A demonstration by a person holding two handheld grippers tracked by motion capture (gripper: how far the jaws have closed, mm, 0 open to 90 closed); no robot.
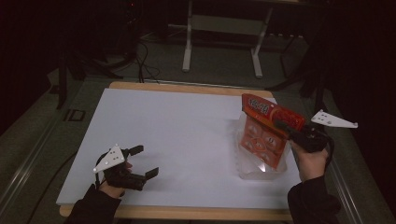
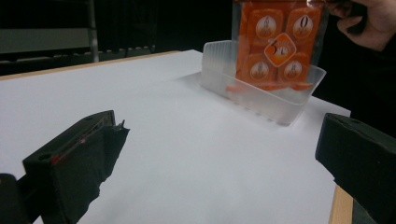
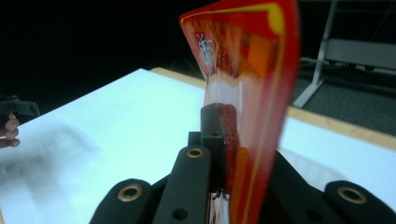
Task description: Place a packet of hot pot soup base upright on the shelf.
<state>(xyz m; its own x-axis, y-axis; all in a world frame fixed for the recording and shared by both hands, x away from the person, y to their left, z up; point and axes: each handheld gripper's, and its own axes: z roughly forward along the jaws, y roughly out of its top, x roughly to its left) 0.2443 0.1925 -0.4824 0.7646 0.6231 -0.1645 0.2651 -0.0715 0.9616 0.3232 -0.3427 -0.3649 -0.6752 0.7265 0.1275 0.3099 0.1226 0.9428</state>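
We see an orange packet held up over the right side of the table, its lower end down inside a clear plastic tub. In the left gripper view the packet shows four round-cornered panels and a white diamond mark in the middle, and its bottom edge sits within the tub, near the tub's floor; we cannot tell whether it touches. A little orange shows through the tub wall there.

The right gripper has its jaws closed on the packet's upper part. In the right gripper view we look along those jaws, which pinch the packet, blurred and red with a yellow border, between them. A hand in a dark sleeve holds this gripper just off the table's right edge.

The left gripper rests low near the table's front left corner, well apart from the tub, with its jaws spread wide and nothing between them. In its own view we see bare white tabletop in that gap.

The table is a white sheet on a wooden board, with a dark floor and a white frame beyond.
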